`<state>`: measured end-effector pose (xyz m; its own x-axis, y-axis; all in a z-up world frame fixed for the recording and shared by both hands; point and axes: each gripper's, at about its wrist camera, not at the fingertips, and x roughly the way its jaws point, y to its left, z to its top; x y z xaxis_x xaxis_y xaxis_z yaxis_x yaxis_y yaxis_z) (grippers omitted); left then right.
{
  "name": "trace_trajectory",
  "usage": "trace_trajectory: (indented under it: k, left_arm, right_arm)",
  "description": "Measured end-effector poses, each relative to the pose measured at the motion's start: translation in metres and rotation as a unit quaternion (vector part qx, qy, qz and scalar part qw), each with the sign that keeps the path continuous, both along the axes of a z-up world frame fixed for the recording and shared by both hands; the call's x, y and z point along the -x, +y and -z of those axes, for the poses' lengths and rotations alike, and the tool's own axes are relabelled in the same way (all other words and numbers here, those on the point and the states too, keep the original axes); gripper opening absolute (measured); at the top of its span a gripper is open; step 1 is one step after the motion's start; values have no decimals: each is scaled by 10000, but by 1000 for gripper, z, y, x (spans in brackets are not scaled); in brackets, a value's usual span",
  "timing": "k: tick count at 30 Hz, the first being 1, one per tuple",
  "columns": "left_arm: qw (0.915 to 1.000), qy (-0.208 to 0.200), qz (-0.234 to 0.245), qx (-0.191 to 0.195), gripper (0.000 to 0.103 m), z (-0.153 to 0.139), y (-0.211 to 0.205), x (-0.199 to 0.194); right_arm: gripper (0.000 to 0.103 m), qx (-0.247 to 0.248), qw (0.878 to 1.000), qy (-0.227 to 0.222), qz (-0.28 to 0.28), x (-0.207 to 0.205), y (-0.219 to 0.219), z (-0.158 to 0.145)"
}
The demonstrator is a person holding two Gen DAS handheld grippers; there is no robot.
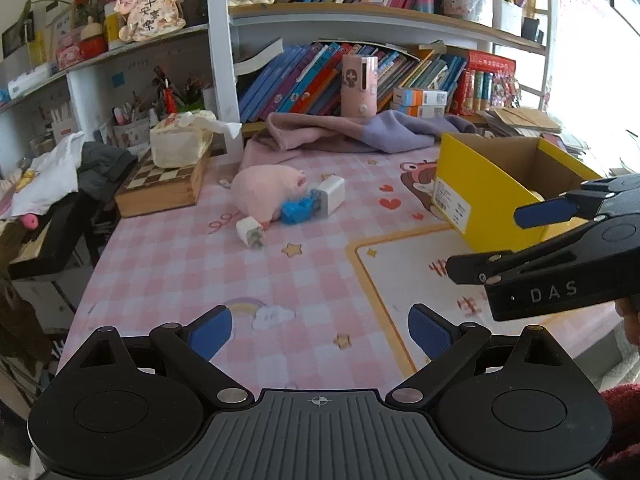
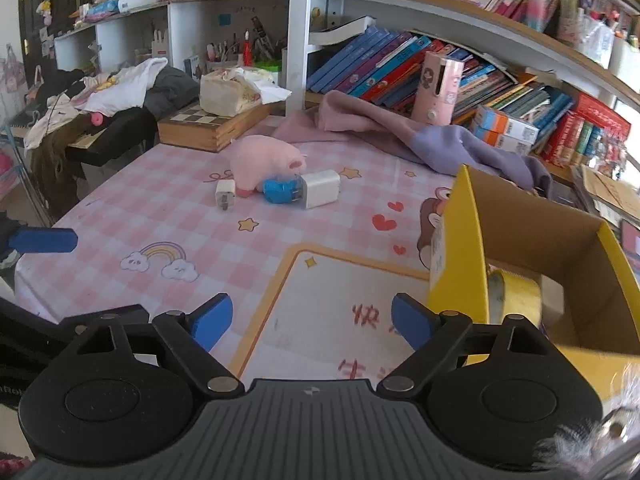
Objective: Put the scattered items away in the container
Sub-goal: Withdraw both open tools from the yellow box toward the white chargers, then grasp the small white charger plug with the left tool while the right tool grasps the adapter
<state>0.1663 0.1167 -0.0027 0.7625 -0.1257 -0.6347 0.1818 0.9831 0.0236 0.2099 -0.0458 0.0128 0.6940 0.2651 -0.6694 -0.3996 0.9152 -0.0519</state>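
Note:
A pink plush pig (image 1: 266,190) (image 2: 266,162) lies mid-table. Touching it are a blue crumpled item (image 1: 297,209) (image 2: 278,191), a large white charger (image 1: 330,195) (image 2: 320,189) and a small white charger (image 1: 251,233) (image 2: 225,196). A yellow cardboard box (image 1: 480,196) (image 2: 460,264) stands open at the right, with a yellow tape roll (image 2: 516,296) inside. My left gripper (image 1: 320,332) is open and empty above the near table. My right gripper (image 2: 310,320) is open and empty beside the box; it also shows in the left wrist view (image 1: 484,240).
A pink checked mat (image 1: 200,272) covers the table. A pink-purple cloth (image 1: 360,136), a wooden chess box (image 1: 164,184) with a tissue pack (image 1: 180,144), and a pink device (image 1: 359,86) stand at the back below bookshelves. Clothes (image 1: 60,168) pile at the left edge.

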Motion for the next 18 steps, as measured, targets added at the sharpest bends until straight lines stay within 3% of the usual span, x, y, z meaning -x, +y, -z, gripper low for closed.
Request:
trace_trajectory:
  k: [4,18]
  left_arm:
    - [9999,112,-16,12,97,2,-1,-21]
    - [9993,296,-226,75,97,7,10,-83]
  right_arm:
    - [75,30,9999,117,-71,-26,3,2]
    - [74,-314,9983,491,24,-107,10,9]
